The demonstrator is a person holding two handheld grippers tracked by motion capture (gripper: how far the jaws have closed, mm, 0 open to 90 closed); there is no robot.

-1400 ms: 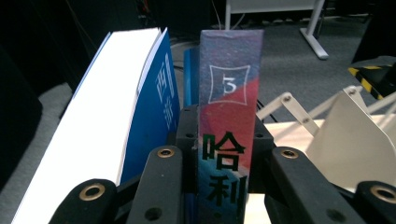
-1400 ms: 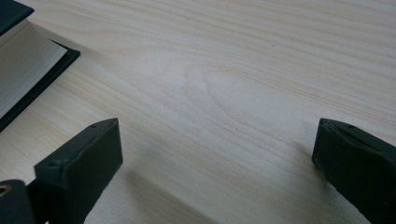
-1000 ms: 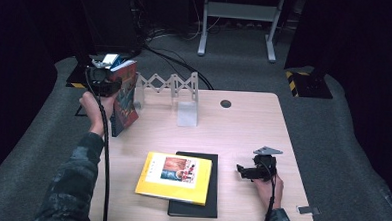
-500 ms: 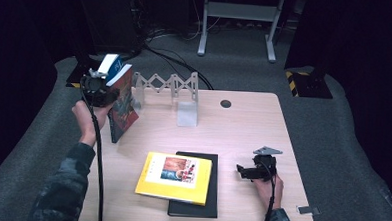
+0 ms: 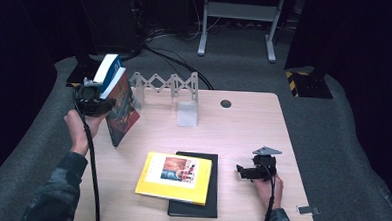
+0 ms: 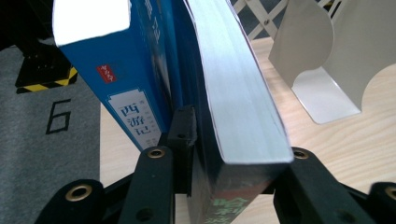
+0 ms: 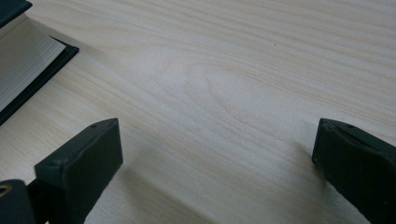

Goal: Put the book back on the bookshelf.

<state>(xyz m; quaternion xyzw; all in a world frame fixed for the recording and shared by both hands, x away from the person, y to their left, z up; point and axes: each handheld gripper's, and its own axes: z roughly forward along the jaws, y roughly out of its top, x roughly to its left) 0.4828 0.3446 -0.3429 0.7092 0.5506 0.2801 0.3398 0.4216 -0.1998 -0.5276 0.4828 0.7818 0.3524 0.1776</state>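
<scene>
At about nine o'clock on the worktop [image 5: 243, 127], the left gripper [image 5: 95, 105] has a thick dark-covered book [image 5: 124, 112] between its jaws, the book standing tilted on its lower edge near the worktop's left rim; in the left gripper view the jaws sit on either side of this book [image 6: 243, 116], one pad against each cover, and they have just been easing a little wider with the book between them; a blue book [image 6: 135, 74] leans against it on its outer side; a white bookend [image 5: 186, 106] stands at about twelve o'clock, just in front of a folding lattice rack [image 5: 167, 83]; at six o'clock a yellow book [image 5: 173, 177] lies flat on a black book [image 5: 200, 191]; the right gripper [image 5: 244, 171] rests at four o'clock on bare wood, its jaws spread wide with nothing between them.
</scene>
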